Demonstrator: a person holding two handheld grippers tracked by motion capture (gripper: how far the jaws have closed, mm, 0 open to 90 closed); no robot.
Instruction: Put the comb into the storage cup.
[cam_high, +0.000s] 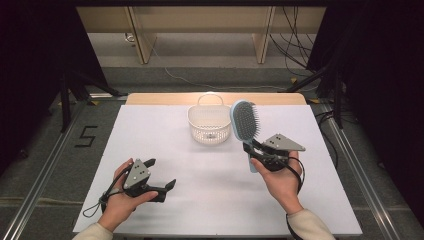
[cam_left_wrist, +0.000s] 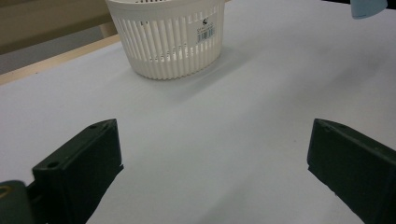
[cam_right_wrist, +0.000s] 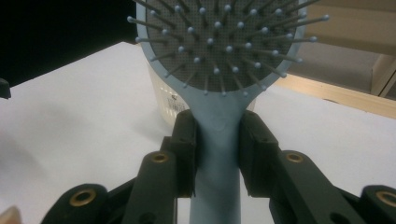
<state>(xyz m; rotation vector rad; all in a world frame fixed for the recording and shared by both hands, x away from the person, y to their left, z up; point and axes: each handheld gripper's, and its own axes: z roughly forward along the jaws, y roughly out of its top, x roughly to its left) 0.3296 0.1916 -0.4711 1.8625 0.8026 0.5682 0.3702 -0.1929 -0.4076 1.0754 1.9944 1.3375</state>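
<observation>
A light blue hairbrush with a grey bristle pad stands upright above the table, just right of a white slatted basket. My right gripper is shut on the brush's handle, both jaws pressing its sides, with the bristle head rising above them. My left gripper rests low over the white table at the near left, held in a hand, its jaws wide open with nothing between them. From the left gripper view the basket stands ahead and the brush's handle tip shows at the top right.
A white sheet covers the table, with a bare wooden strip along the far edge. Cables trail on the floor beyond, and metal rails flank the table.
</observation>
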